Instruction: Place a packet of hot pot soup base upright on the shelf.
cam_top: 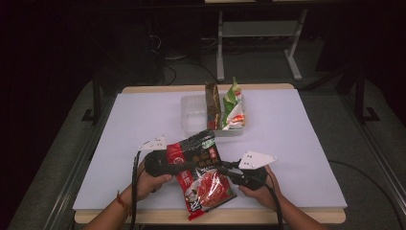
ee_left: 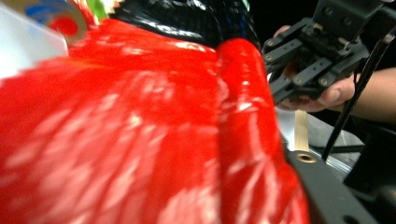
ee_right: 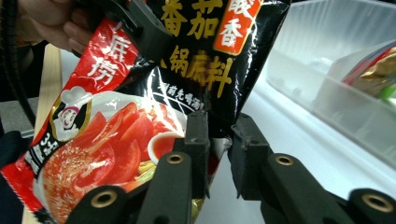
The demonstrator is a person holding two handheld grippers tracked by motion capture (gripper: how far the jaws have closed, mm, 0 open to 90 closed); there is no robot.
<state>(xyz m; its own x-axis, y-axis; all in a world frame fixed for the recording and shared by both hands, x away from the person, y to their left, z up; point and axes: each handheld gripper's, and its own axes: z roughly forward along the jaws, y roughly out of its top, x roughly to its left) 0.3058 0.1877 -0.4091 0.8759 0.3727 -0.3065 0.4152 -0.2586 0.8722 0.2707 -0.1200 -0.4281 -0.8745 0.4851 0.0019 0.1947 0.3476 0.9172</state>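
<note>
Sauce packet (cam_top: 203, 175): red and black, held above the tabletop's (cam_top: 143, 120) near edge, between both grippers.
Left gripper (cam_top: 184, 166): jaws clamped on packet's left side.
Right gripper (cam_top: 225, 170): jaws pinching its right edge (plastic bin (cam_top: 194, 115) beyond).

White table (cam_top: 143, 120) left open, clear bin (cam_top: 191, 112) ahead probably half-full of packets (cam_top: 225, 108)

packets: 3 (cam_top: 201, 175) | bin: 1 (cam_top: 191, 115) | grippers: 2 (cam_top: 191, 166)
</note>
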